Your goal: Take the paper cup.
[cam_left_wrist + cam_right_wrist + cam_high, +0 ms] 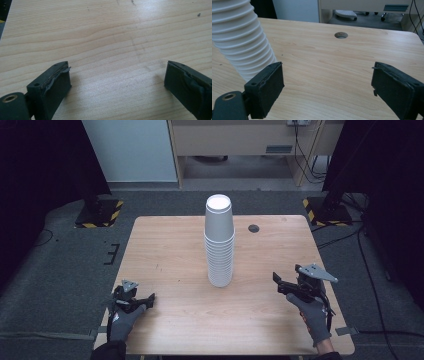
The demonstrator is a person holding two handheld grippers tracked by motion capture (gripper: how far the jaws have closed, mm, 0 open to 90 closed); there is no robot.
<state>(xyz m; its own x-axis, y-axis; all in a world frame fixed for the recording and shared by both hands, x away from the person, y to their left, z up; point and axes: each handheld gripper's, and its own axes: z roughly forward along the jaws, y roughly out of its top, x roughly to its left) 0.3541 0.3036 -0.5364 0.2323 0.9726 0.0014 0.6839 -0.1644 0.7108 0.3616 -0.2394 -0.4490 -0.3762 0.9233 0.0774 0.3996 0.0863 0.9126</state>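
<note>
- The right gripper, seen in its own view, has two blocky black jaws with matte, slightly worn rubbery pads; they stand spread wide with nothing between them, over bare wood.
- In the high view this right gripper is held by a hand in a grey knit glove near the right front of the table, with a flat grey three-cornered plate on top.
- The left gripper has the same chunky black jaws, the pad edges a little frayed; they too are spread apart and empty, just above the tabletop.
- In the high view the left gripper sits near the left front corner of the table, held by another grey-gloved hand.
- The stack of white cups stands upright near the middle of the table, between the two grippers and farther back, well apart from both. It is a tall, tapered column of nested, upturned cups, with a flat round base at the top and ribbed rims layered down its lower half.
- In the right gripper view the stack of white cups rises just beyond the left-hand jaw as smooth, ridged white rings.
- The table is pale wood with fine straight grain and rounded corners; a small round dark hole sits near its back edge.
- Grey carpet floor surrounds the table.
</note>
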